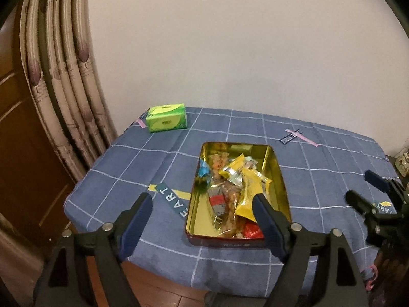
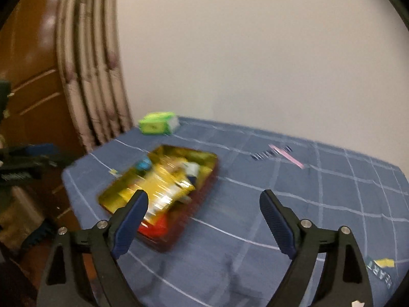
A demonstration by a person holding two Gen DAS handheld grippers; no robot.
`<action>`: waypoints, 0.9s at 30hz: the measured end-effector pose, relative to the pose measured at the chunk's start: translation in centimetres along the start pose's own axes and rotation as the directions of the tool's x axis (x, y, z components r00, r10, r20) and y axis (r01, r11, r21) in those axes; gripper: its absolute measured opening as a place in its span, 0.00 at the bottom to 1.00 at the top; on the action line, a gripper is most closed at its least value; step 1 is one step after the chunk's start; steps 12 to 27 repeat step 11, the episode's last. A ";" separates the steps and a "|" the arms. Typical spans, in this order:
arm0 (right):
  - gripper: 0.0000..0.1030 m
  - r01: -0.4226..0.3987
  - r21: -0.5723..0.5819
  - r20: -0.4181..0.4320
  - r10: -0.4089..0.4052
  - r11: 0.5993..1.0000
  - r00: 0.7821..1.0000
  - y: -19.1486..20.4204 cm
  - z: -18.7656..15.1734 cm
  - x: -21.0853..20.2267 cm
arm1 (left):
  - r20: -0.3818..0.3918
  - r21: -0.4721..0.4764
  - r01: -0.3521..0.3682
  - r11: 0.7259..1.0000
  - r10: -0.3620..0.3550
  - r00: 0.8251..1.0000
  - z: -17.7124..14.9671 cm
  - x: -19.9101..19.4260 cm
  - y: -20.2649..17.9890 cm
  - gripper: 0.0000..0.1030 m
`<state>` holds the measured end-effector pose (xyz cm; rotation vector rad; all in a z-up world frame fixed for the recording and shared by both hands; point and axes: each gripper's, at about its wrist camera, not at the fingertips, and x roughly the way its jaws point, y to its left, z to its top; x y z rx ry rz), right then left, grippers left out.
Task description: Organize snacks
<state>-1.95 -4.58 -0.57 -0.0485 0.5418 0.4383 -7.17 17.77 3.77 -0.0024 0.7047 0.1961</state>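
Observation:
A gold-lined tin (image 1: pixel 277 168) with a dark red outside sits on the blue checked tablecloth (image 1: pixel 127 158). It holds several snack packets: yellow ones (image 1: pixel 251 192), a blue one (image 1: pixel 204 171), a red one (image 1: pixel 253 231) and clear ones. My left gripper (image 1: pixel 203 202) is open and empty, above the tin's near end. My right gripper (image 2: pixel 204 199) is open and empty, to the right of the tin (image 2: pixel 209 176), which is blurred in the right wrist view. The right gripper also shows at the right edge of the left wrist view (image 1: pixel 363 189).
A green tissue pack (image 1: pixel 166 117) lies at the table's far left corner; it also shows in the right wrist view (image 2: pixel 158 123). A curtain (image 1: pixel 66 81) and a wooden door (image 1: pixel 18 133) stand left of the table. A pale wall is behind.

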 end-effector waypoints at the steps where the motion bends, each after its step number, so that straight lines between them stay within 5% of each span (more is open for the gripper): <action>1: 0.86 0.021 0.009 -0.014 -0.021 1.000 1.000 -1.1 -0.3 0.2 | -0.011 0.004 -0.038 0.999 0.039 0.999 -0.2 0.3 -0.1 0.80; 3: 0.86 0.110 0.029 -0.097 -0.106 0.994 0.990 -5.1 -1.4 1.6 | -0.037 0.033 -0.098 0.995 0.099 0.994 -0.6 1.0 -0.6 0.80; 5: 0.86 0.191 0.045 -0.164 -0.181 0.981 0.970 -8.7 -2.2 2.8 | -0.060 0.044 -0.072 0.996 0.074 0.995 -0.8 1.4 -0.7 0.80; 11: 0.86 0.417 0.112 -0.400 -0.344 0.902 0.850 -22.1 -5.8 5.6 | -0.087 0.031 -0.095 0.995 0.097 0.992 -1.0 1.9 -0.4 0.80; 27: 0.86 0.417 0.112 -0.400 -0.344 0.902 0.850 -22.1 -5.8 5.6 | -0.087 0.031 -0.095 0.995 0.097 0.992 -1.0 1.9 -0.4 0.80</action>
